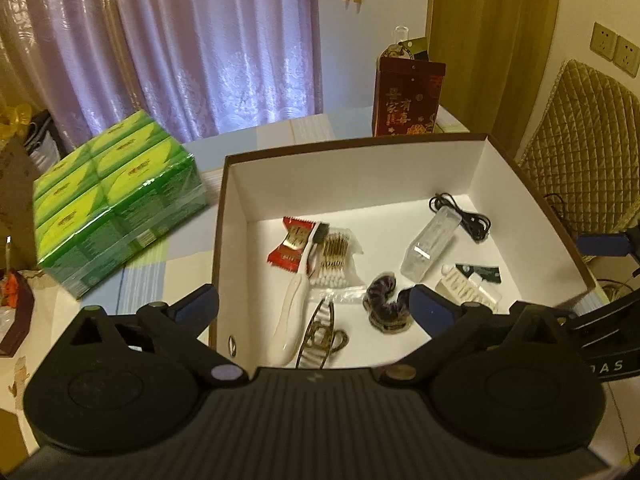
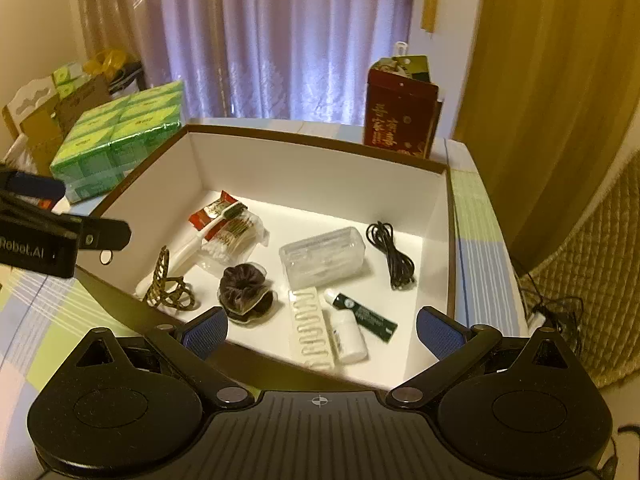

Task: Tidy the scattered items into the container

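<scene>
- Nearest the left wrist lens, the left gripper (image 1: 314, 306) stands spread wide and empty over the near wall of the box (image 1: 352, 184), a white-lined cardboard one with a brown rim.
- Likewise the right gripper (image 2: 322, 330) is wide apart with nothing between its blue pads (image 2: 206, 330), poised at the box's near corner.
- All the small items seen lie on the box floor; I see none loose on the tablecloth, so the tidying looks close to done.
- Handling, as a judgement: the toothbrush (image 1: 294, 304) is light, stiff and smooth, best pinched across its handle; the dark scrunchie (image 2: 244, 282) is soft and would squash, so any grip holds; the clear plastic case (image 2: 323, 257) is rigid but slippery, best taken across its narrow sides; the black cable (image 2: 390, 256) is limp, best taken at the bundled coil; the bagged cotton swabs (image 1: 334, 258) crinkle and slide.
- Only the right wrist view shows the green tube (image 2: 366, 314), the white bottle (image 2: 348, 338) and the ribbed white tray (image 2: 310, 330) plainly; the left view half hides them behind a finger.
- Only the left view shows the metal hair clip (image 1: 318, 338) resting just beside the toothbrush handle, and the green tissue packs (image 1: 116, 200) well apart from the box.
</scene>
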Demonstrator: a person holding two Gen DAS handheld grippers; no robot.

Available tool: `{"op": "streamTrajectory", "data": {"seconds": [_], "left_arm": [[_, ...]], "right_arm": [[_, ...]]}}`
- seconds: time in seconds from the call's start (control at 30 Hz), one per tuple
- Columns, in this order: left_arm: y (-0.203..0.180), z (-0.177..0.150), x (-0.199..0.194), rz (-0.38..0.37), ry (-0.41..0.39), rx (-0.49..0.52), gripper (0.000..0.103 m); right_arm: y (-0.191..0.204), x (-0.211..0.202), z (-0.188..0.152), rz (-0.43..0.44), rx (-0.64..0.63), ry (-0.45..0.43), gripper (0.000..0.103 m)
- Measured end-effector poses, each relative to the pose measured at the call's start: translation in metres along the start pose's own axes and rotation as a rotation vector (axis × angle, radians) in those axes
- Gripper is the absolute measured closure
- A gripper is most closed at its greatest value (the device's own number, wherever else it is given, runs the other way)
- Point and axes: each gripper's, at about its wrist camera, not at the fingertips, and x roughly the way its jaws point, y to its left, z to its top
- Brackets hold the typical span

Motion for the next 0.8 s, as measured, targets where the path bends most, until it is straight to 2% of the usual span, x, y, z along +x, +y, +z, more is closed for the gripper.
{"op": "streamTrajectory", "data": {"seconds": [0.37,0.8], "left_arm": [[-0.008,-0.035,-0.027,-0.001,0.047,-0.051,0.002],[-0.012,-0.063,-0.056,0.002,0.082,-0.108,0.002]], "right_arm": [[0.003,-0.034,-0.025,0.018,0.094,-0.005,0.000],[0.012,-0.054,-0.038,0.046,0.065,0.006,0.000]]}}
